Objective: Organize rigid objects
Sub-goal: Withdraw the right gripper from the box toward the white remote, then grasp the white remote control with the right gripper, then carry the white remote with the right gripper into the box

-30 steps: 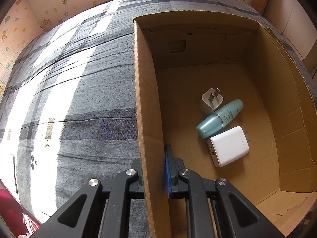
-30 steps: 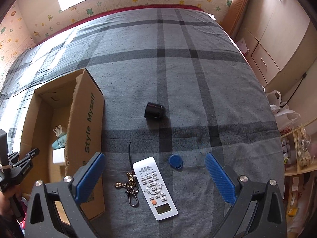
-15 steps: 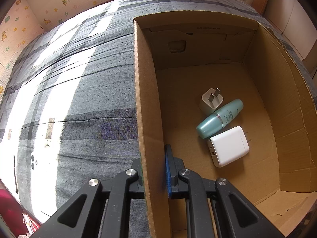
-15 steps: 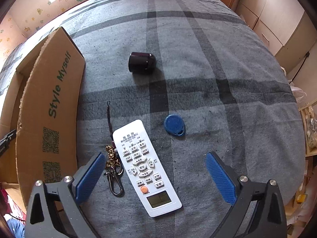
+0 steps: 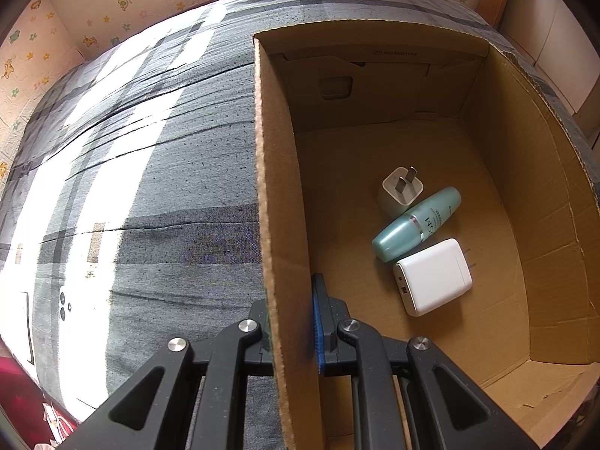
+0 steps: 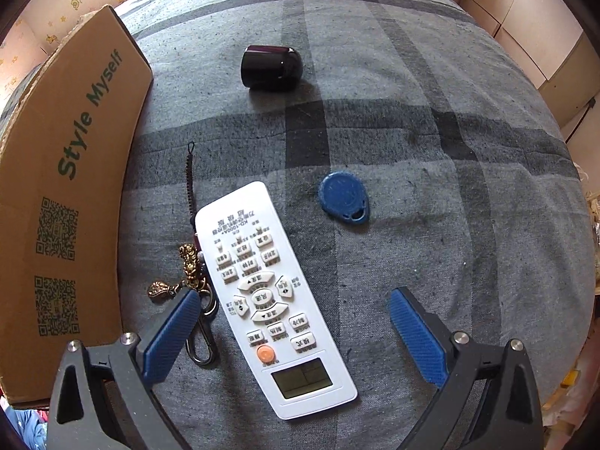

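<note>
Cardboard box (image 5: 555,195) sits open on the grey plaid bedspread (image 6: 431,75), and the left gripper (image 5: 290,322) is clamped tight on the box's near side wall, one finger outside and the blue pad inside. Lying on the box floor toward its right wall: a small white plug (image 5: 400,192), a teal bottle (image 5: 416,224) touching it, and a flat white charger (image 5: 433,276) right against the bottle.

Over on the bedspread, the right gripper (image 6: 294,332) hangs with its jaws spread wide, gripping nothing, straddling the lower half of a white remote (image 6: 270,292). A brass keychain (image 6: 189,266) lies just beside the remote's left edge, between it and the box's printed outer wall. A blue key fob (image 6: 344,197) sits near the remote's top right, and a black cap-shaped thing (image 6: 270,68) lies well apart, further up the bedspread.
</note>
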